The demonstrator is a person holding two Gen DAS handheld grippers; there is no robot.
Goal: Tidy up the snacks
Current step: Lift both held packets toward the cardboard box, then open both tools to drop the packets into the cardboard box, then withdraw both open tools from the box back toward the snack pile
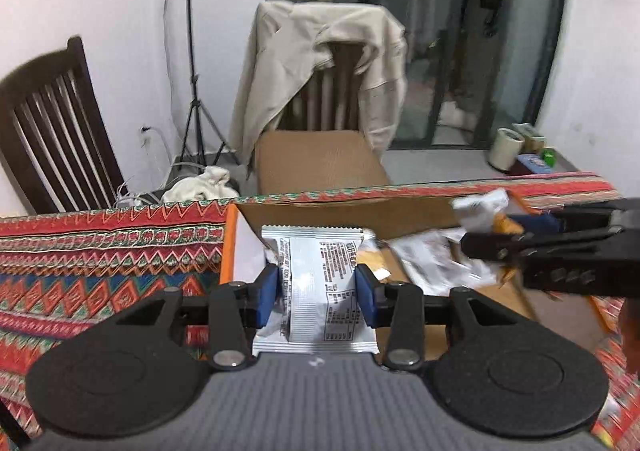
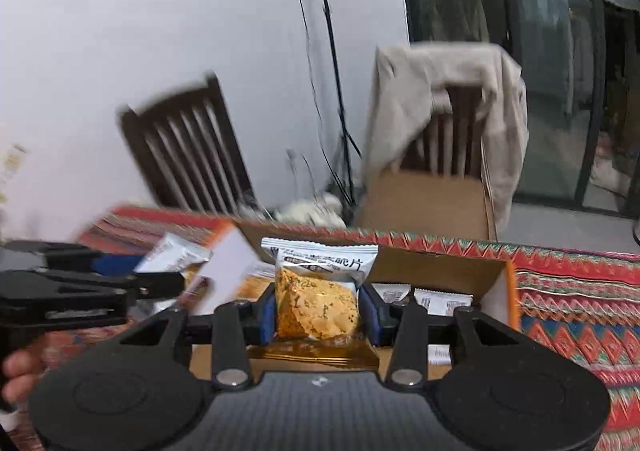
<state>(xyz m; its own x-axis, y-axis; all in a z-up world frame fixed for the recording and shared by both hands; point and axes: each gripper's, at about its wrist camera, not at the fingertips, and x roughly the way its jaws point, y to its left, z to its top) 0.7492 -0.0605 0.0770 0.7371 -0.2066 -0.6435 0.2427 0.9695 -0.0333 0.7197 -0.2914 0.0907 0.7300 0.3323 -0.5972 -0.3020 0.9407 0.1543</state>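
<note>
My left gripper (image 1: 316, 297) is shut on a silver snack packet (image 1: 320, 283), printed back side up, held above an open cardboard box (image 1: 340, 215) with an orange rim. In the right wrist view my right gripper (image 2: 318, 311) is shut on a clear-fronted snack packet (image 2: 316, 299) with orange crisps inside, also over the cardboard box (image 2: 440, 265). Each gripper shows in the other's view: the right gripper (image 1: 508, 227) at the right with its packet, the left gripper (image 2: 152, 271) at the left with its silver packet. Several small packets (image 2: 440, 301) lie in the box.
A red patterned cloth (image 1: 100, 259) covers the table. Behind it stand a dark wooden chair (image 1: 52, 123), a chair draped with a beige jacket (image 1: 320, 63), a brown carton (image 1: 320, 163) on its seat, and a tripod (image 1: 196, 91). A person's hand (image 2: 18, 375) shows at lower left.
</note>
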